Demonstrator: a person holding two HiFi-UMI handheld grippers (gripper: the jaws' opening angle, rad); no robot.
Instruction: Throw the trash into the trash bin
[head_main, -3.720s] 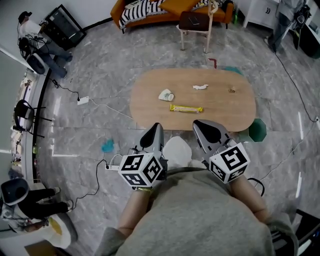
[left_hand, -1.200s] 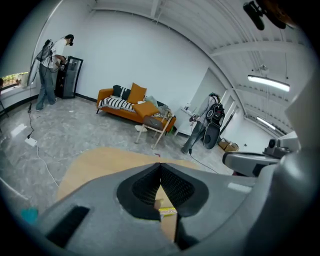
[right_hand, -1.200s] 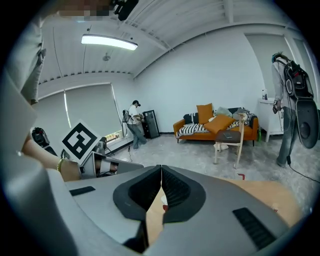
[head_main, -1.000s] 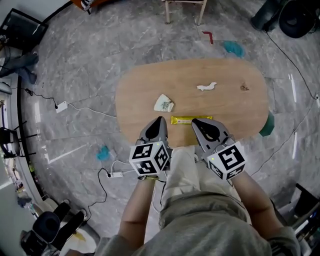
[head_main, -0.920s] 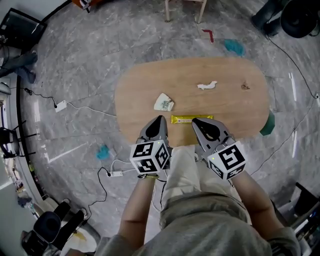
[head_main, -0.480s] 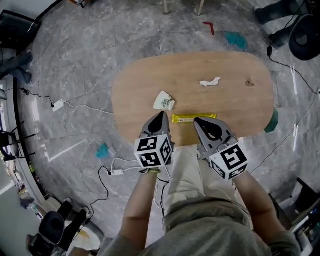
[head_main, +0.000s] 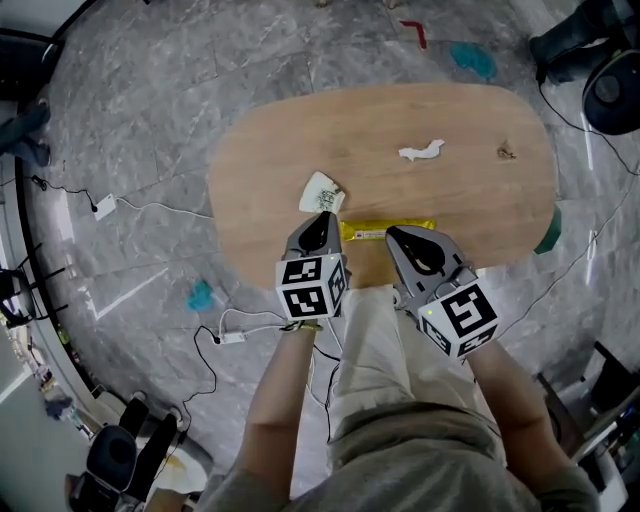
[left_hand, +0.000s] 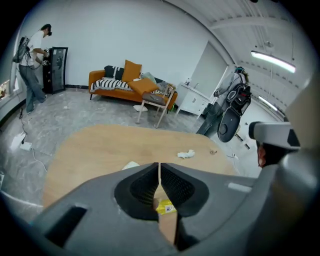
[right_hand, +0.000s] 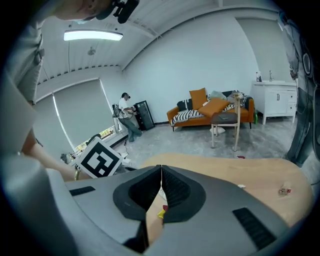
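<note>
While nothing has yet been lifted, the lot stands as follows, left to right.

- Worktop (head_main: 260, 150): oval, wood, carrying all the trash.
- Left gripper (head_main: 322, 215): jaws together, empty, tip just short of the folded white packet (head_main: 321, 191).
- Yellow bar wrapper (head_main: 362, 233): flat, by the near edge, its visible stretch running between the two tips.
- Right gripper (head_main: 393, 232): jaws together, empty, tip over the wrapper.
- White tissue (head_main: 420, 152) and small brown scrap (head_main: 506, 151): farther back, well apart.
- Green bin (head_main: 549, 230): on the floor, partly hidden under the worktop's right end; probably the trash bin.

Risk: with its jaws shut, either tip coming down would shove the light packet or wrapper along, or off the edge, instead of gripping it. The jaws need opening first.

Change: in the earliest frame both tips hung short of the worktop. Now they are over its near edge, lower and close to the trash, which lies unmoved.
</note>
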